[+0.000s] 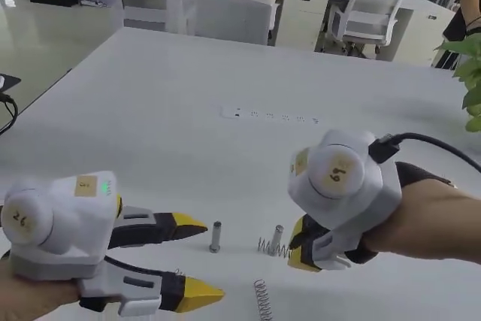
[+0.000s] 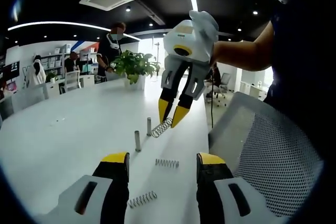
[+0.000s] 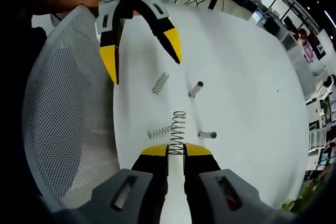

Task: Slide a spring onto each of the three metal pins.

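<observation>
Within right gripper — spring, near pin

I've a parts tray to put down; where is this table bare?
Bare: the wide stretch of table between the upright pins and the socket strip, and beyond the strip to the far edge. Crowded: the near edge, where the pins, a loose spring, the open left gripper and the right gripper, shut on a spring, cluster.
</observation>
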### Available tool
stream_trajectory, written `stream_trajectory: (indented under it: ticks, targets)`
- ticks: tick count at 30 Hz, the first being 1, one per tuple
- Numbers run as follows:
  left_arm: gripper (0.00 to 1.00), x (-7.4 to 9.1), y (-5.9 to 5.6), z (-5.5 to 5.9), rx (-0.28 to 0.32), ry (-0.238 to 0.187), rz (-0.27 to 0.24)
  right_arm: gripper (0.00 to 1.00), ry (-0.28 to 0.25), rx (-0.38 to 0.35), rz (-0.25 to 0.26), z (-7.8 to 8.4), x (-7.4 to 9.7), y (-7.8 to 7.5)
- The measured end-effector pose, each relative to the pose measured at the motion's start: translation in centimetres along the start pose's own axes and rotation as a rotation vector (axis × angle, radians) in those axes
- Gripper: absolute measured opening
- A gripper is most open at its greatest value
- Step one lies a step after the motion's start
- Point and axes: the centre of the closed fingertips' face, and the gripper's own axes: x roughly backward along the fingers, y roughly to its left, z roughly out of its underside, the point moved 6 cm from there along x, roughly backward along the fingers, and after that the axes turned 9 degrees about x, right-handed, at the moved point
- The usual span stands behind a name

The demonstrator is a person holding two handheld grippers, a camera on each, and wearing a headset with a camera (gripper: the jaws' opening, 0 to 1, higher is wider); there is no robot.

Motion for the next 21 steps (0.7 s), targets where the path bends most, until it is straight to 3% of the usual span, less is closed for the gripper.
stream_trajectory:
  ticks: [21]
  targets:
    - [0.37, -1.4, 0.0, -0.4, -0.033, 0.027, 0.051, 0.07, -0.034, 0.062, -0.038, -2.1, -0.6, 0.8]
